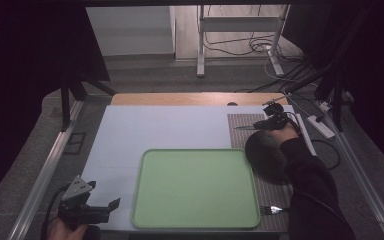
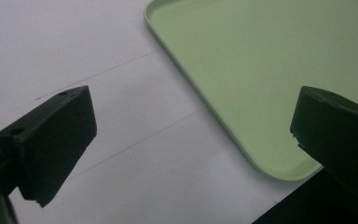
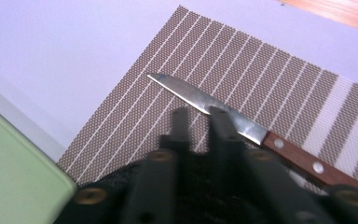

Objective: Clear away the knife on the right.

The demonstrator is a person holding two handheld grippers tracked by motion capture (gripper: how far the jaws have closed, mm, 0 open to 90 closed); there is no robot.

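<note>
At desk centre, green tray holds nothing. Left tongs spread beside its edge; right tongs pressed together at knife, grip unclear.

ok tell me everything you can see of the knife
The knife has a bright, pointed metal blade and a brown wooden-looking handle with two pale rivets. It lies flat on the striped brown mat, near the far right of the table, beyond the green tray. The right gripper is right over it, jaws close together at the blade's back end by the handle; whether they pinch or touch it cannot be told.
</note>
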